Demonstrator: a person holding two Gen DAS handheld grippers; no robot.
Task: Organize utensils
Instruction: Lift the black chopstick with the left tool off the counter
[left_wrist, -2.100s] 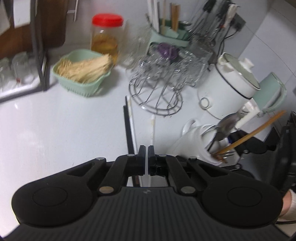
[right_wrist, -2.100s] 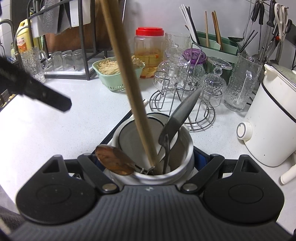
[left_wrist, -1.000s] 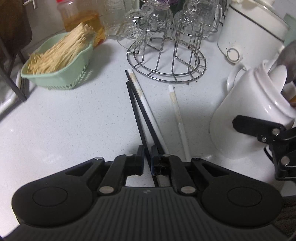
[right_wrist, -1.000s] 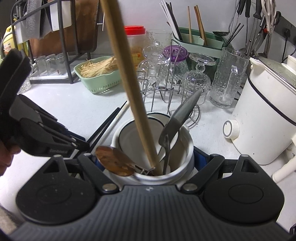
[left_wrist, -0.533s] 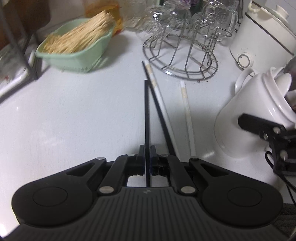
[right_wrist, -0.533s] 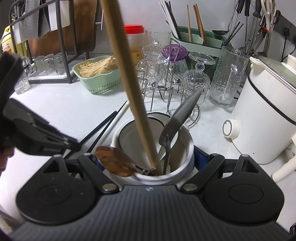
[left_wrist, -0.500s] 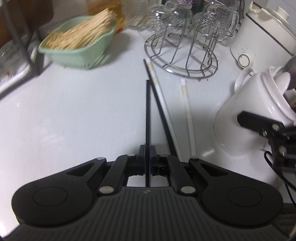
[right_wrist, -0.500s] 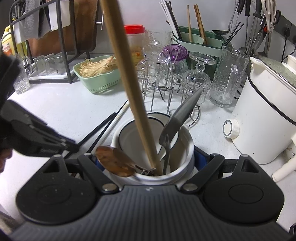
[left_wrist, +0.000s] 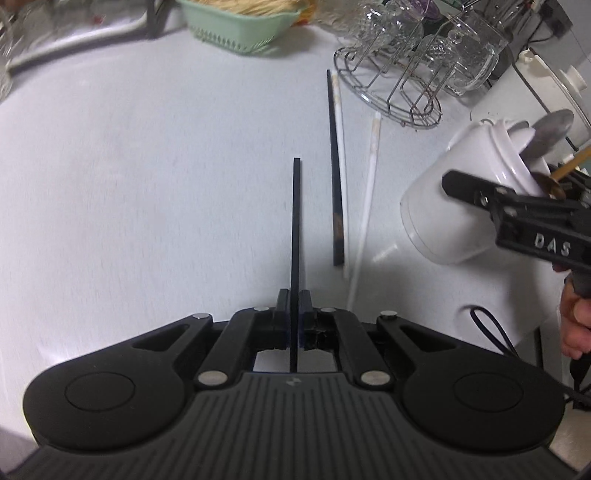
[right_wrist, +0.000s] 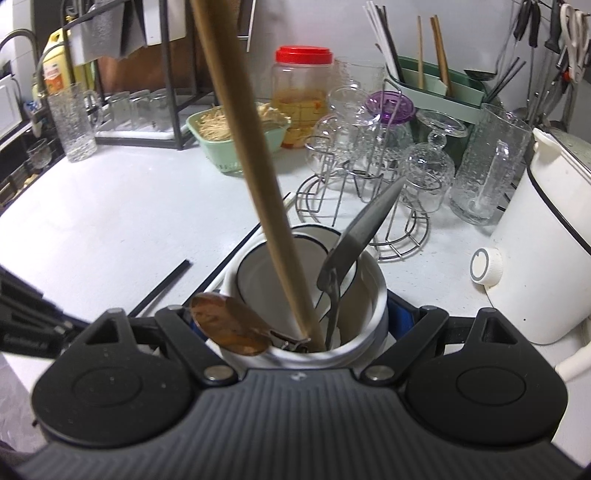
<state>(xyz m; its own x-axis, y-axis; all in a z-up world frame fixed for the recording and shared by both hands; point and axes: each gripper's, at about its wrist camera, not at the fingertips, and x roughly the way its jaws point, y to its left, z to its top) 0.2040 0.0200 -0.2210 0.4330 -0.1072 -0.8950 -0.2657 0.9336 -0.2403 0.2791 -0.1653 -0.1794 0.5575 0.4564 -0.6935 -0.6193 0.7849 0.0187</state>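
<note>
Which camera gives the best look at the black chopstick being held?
The left wrist view: the black chopstick runs full length out from the shut left tool. The right wrist view shows only its far end over the counter, with the left tool at the frame's edge.

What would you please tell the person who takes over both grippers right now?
Left gripper: shut on one black chopstick, lifted off the counter.
Right gripper: shut on the white jug, which is tilted.
Done: a wooden stick, a spoon and a metal utensil sit in the jug.
Left: drop in the held chopstick, then the second black chopstick and two white chopsticks beside the wire rack.
</note>
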